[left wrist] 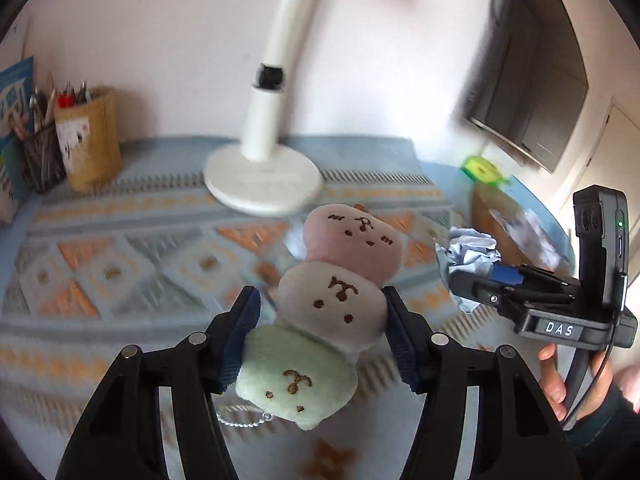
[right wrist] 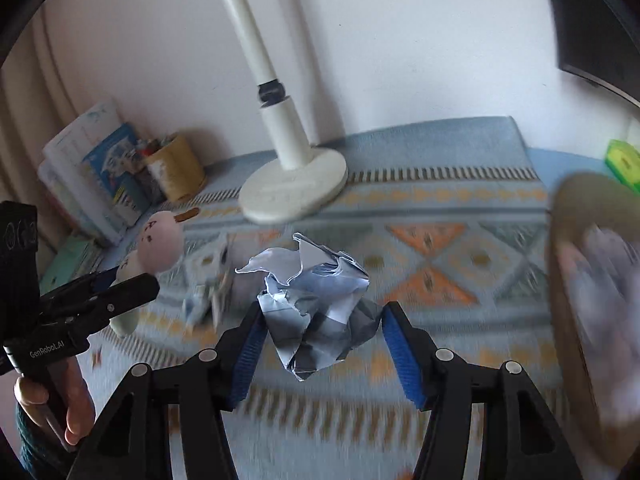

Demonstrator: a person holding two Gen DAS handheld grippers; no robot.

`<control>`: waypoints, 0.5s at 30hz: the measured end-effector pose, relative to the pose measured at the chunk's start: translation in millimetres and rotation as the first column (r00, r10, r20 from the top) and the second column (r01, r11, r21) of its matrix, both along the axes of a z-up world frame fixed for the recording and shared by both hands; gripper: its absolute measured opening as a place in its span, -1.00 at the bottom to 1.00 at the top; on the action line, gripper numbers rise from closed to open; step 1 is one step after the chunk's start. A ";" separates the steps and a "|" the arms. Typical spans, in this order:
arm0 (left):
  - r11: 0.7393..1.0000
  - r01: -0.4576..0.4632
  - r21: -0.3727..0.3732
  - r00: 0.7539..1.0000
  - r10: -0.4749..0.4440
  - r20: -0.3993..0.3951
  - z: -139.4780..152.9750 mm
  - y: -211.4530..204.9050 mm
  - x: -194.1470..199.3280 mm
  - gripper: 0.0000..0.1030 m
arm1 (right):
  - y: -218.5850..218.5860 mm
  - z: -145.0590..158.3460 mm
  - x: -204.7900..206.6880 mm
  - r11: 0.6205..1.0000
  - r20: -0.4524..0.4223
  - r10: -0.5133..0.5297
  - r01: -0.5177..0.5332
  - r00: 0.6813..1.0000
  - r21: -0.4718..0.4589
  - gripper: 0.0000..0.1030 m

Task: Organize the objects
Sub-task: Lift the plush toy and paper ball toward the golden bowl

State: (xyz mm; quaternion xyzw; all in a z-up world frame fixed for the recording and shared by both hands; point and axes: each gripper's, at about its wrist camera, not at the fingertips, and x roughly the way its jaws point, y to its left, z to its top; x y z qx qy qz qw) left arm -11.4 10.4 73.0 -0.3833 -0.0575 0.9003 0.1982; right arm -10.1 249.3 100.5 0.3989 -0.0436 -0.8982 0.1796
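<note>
My left gripper [left wrist: 320, 336] is shut on a plush toy [left wrist: 332, 304] made of three stacked balls, pink, cream and green, with stitched faces and a bead chain, held above the patterned cloth. My right gripper [right wrist: 322, 344] is shut on a crumpled paper ball [right wrist: 316, 308], also held above the cloth. The paper ball [left wrist: 468, 260] and right gripper [left wrist: 488, 292] show at the right of the left wrist view. The plush toy [right wrist: 160, 240] and left gripper [right wrist: 120, 284] show at the left of the right wrist view.
A white lamp base [left wrist: 262, 184] stands at the table's back middle. Pen holders [left wrist: 90, 140] and books [right wrist: 96, 176] stand at back left. A brown basket [right wrist: 592, 300] with blurred contents is at the right, a green object [right wrist: 622, 162] behind it. A patterned cloth [left wrist: 120, 264] covers the table.
</note>
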 end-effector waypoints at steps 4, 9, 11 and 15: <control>0.996 -0.055 -0.072 0.998 0.055 0.010 -28.7 27.7 41.9 0.15 | 10.6 -23.7 54.6 0.995 -0.004 -0.033 0.033 0.999 0.091 0.15; 0.965 -0.188 -0.182 0.982 0.183 -0.048 -39.4 40.1 61.8 0.21 | 20.9 -50.6 72.8 0.977 -0.005 -0.102 0.101 0.995 0.190 0.29; 0.969 -0.190 -0.159 0.981 0.183 -0.057 -41.5 34.0 60.4 0.24 | 25.5 -48.8 77.2 0.982 -0.021 -0.111 0.113 0.994 0.153 0.32; 0.966 -0.213 -0.148 0.976 0.216 0.005 -47.0 25.7 51.1 0.24 | 35.6 -52.0 78.2 0.988 -0.002 -0.122 0.122 0.992 0.096 0.37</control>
